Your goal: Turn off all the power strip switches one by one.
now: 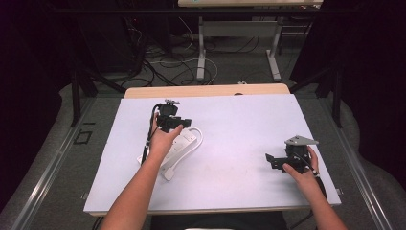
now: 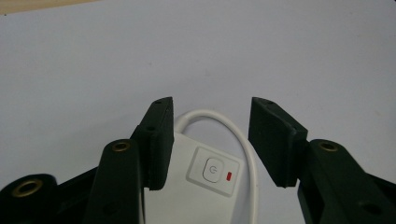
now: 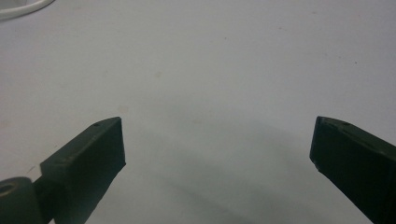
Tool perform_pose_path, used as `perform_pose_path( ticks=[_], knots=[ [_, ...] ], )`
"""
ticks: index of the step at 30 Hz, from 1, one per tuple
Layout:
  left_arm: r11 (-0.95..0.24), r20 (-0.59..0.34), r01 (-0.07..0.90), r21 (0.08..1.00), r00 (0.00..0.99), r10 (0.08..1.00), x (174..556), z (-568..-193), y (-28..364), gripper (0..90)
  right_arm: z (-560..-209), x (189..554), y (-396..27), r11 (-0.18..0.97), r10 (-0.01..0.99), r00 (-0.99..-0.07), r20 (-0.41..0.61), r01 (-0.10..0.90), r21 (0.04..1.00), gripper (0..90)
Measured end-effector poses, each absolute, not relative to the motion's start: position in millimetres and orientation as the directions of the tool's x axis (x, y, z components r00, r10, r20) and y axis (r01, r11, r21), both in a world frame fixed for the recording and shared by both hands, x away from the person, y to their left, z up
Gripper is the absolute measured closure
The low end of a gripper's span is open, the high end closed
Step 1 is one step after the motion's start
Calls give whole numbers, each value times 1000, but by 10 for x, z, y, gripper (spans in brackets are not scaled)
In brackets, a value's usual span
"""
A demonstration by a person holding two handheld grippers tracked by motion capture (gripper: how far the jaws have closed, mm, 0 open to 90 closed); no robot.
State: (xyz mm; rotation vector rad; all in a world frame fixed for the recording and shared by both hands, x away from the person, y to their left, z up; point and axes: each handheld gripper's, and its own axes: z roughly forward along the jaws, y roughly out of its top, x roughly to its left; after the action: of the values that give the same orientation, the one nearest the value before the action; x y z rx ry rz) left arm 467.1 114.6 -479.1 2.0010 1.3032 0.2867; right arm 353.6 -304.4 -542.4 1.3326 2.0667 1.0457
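Power strip (image 1: 178, 146), white with a looped cord, lies on the table (image 1: 239, 124) toward nine o'clock. Left tool (image 2: 211, 140) hovers over its switch end, jaws apart. Right tool (image 1: 274, 160) sits toward four o'clock, jaws wide apart.

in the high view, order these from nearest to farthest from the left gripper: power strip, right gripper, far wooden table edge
1. Power strip, directly under the left gripper.
2. Far wooden table edge, just beyond it.
3. Right gripper, across the table at the near right.

Only a power symbol reads, on the white power strip's (image 2: 187, 186) button (image 2: 213, 170).
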Motion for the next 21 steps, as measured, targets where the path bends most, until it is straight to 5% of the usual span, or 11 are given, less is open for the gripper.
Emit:
perform_pose_path(
  ticks=[21],
  knots=[
    [-282,-160,746,604,459,874,4672,-4995,1009,899,-5458,3547,-3044,252,904,-427,15,562,787,27]
  ],
)
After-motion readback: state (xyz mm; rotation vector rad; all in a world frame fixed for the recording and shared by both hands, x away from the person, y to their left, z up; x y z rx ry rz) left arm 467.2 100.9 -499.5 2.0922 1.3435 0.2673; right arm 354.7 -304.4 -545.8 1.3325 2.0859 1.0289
